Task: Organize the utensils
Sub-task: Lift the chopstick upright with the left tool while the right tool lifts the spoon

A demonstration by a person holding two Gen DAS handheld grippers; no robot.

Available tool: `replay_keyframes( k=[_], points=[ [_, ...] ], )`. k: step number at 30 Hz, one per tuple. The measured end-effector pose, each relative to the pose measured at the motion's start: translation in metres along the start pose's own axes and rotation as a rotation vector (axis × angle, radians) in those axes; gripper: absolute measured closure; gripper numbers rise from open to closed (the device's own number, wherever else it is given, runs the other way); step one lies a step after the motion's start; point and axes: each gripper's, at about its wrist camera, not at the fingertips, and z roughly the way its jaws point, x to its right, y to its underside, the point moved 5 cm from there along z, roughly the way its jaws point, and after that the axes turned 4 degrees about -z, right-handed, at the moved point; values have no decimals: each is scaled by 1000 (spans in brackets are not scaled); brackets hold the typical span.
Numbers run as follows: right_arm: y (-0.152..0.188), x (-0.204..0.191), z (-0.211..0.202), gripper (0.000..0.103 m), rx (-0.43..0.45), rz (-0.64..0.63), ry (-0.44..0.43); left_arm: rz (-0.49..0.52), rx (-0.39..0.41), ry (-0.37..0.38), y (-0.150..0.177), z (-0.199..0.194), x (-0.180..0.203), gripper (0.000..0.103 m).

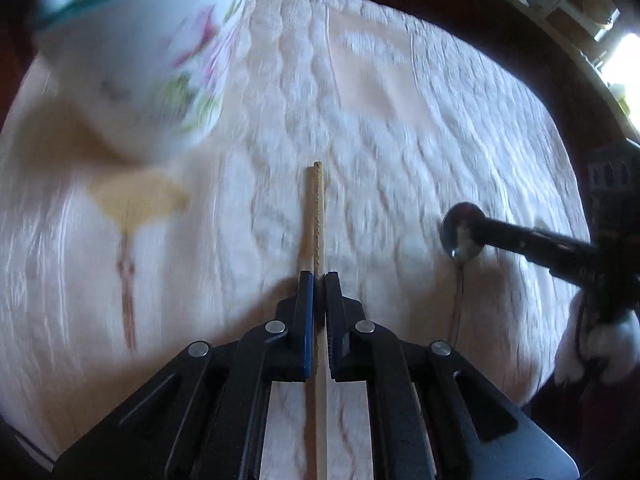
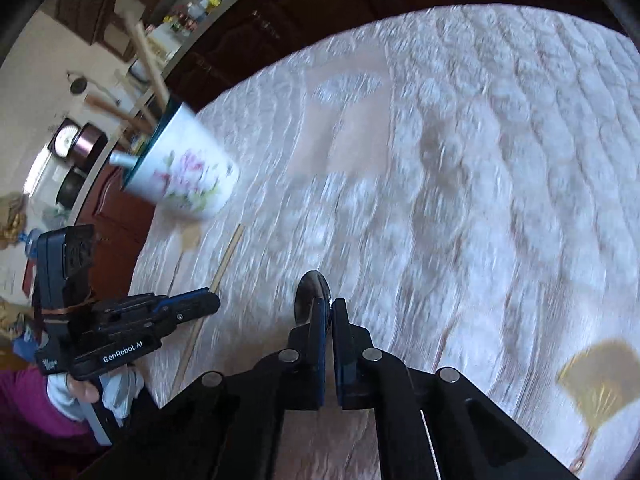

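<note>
A thin wooden chopstick (image 1: 316,208) lies on the white embossed tablecloth (image 1: 400,120), and my left gripper (image 1: 319,276) is shut on it partway along its length. To the right, a metal spoon (image 1: 454,236) rests on the cloth with my right gripper (image 1: 476,232) closed over its bowl. In the right wrist view the spoon bowl (image 2: 310,288) sticks out between the shut fingers of the right gripper (image 2: 329,304). The left gripper (image 2: 214,300) holds the chopstick (image 2: 228,254) at the left. A white floral cup (image 2: 188,176) with a teal rim holds several wooden utensils (image 2: 146,56).
The floral cup (image 1: 132,52) stands just beyond and left of the chopstick. Yellow fan patterns (image 1: 136,200) (image 2: 596,384) are printed on the cloth. A dark wooden table edge (image 2: 120,216) runs along the left. A gloved hand (image 1: 592,344) holds the right gripper.
</note>
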Motion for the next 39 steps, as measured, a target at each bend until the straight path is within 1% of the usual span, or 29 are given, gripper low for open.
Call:
replay_keyframes(
  k=[2,4,5,6,8,9,12,13,14,15,16,18,21,23,27,31,33,35,39],
  points=[
    [4,-1,2,99,-7,-27,26,11,-4,-10,1,-3,0,97],
    [3,0,2,97,-2,-23,29,19,-16,-9,-5,-1,2,87],
    [1,-1,4,96,-2,-20,31,22,-14,-13,-10,-1,4,78],
    [-1,-1,6,96,2,-22,36,26,-11,-20,-14,1,5,74],
    [-5,-1,6,96,9,-27,36,46,0,-51,-24,4,5,74],
    [-5,-2,8,96,12,-27,29,61,11,-82,-30,8,5,74],
    [-6,-7,15,96,16,-25,21,112,0,-133,-39,20,11,74],
    [-7,-11,14,96,18,-33,36,129,-2,-143,-40,21,13,74],
    [-8,-15,12,99,22,-43,41,147,-6,-150,-40,22,15,76],
    [-9,-20,7,100,34,-54,47,155,-7,-137,-40,21,16,94],
    [-11,-23,4,100,46,-61,53,155,-9,-114,-40,18,16,97],
    [-16,-34,-14,100,89,-77,59,120,9,-49,-43,7,10,99],
    [-27,-53,-38,100,146,-119,68,69,82,32,-49,-31,0,99],
    [-34,-65,-50,100,177,-138,62,60,129,62,-51,-57,-4,99],
    [-51,-101,-73,100,245,-201,40,50,245,106,-57,-122,-17,99],
    [-73,-143,-85,100,305,-277,24,18,384,117,-72,-188,-37,99],
    [-85,-161,-87,100,331,-303,20,-4,459,128,-85,-222,-47,99],
    [-100,-178,-89,100,359,-327,21,-15,534,115,-97,-248,-54,99],
    [-131,-207,-90,100,427,-361,66,-24,663,84,-123,-288,-64,99]
  ],
)
